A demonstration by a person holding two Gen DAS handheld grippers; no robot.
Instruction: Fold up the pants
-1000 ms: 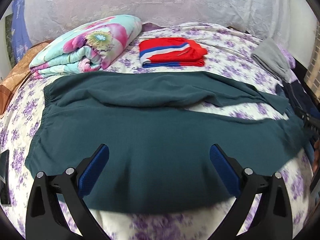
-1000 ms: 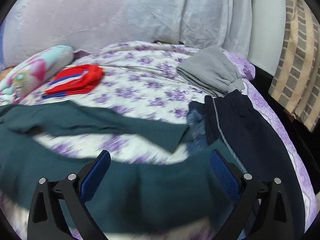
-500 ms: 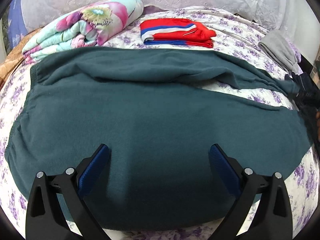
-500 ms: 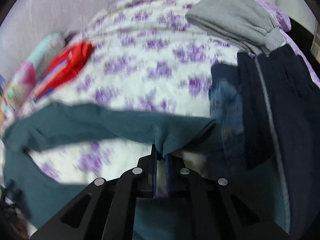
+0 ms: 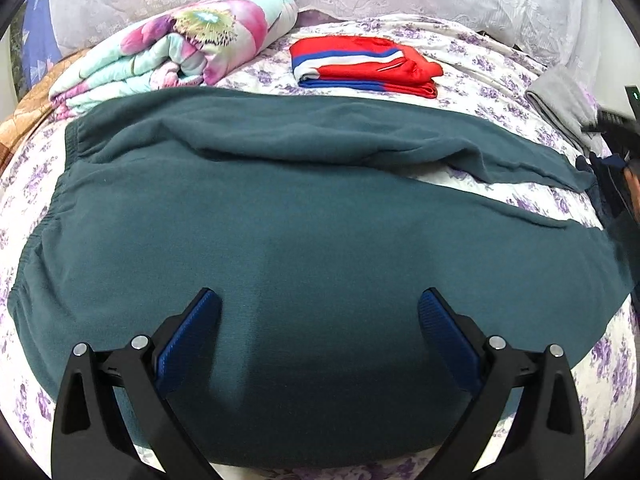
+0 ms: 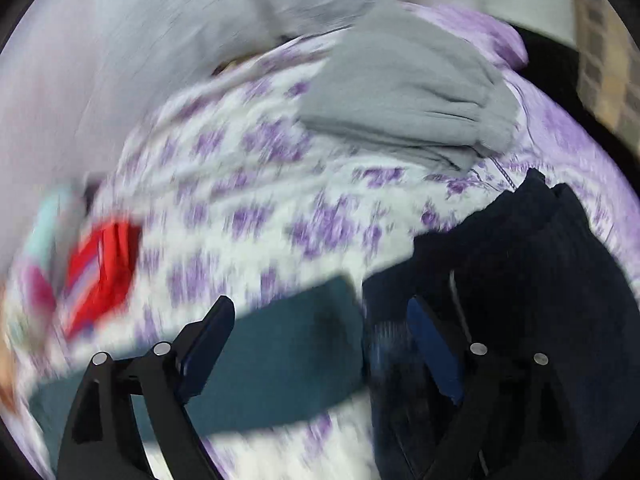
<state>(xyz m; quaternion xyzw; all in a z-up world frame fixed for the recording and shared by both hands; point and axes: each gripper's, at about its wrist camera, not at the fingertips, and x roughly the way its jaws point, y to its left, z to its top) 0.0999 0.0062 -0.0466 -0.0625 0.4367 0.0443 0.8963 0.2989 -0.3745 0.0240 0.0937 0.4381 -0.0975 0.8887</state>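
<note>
Dark teal pants (image 5: 304,248) lie spread flat across the floral bedsheet (image 5: 496,76), waistband at the left, both legs running right with a gap between them. My left gripper (image 5: 320,320) is open and empty, low over the near leg. My right gripper (image 6: 320,328) is open and empty over the hem end of the far leg (image 6: 288,344). The right wrist view is motion-blurred.
A folded red, white and blue garment (image 5: 360,66) and a rolled floral quilt (image 5: 180,48) lie at the back. Folded grey pants (image 6: 408,92) and dark navy pants (image 6: 520,280) lie at the right, beside the teal hem. A pillow runs along the headboard.
My right gripper was shut on the far leg's hem half a second ago; it has opened and let it go. My left gripper stays open over the near leg.
</note>
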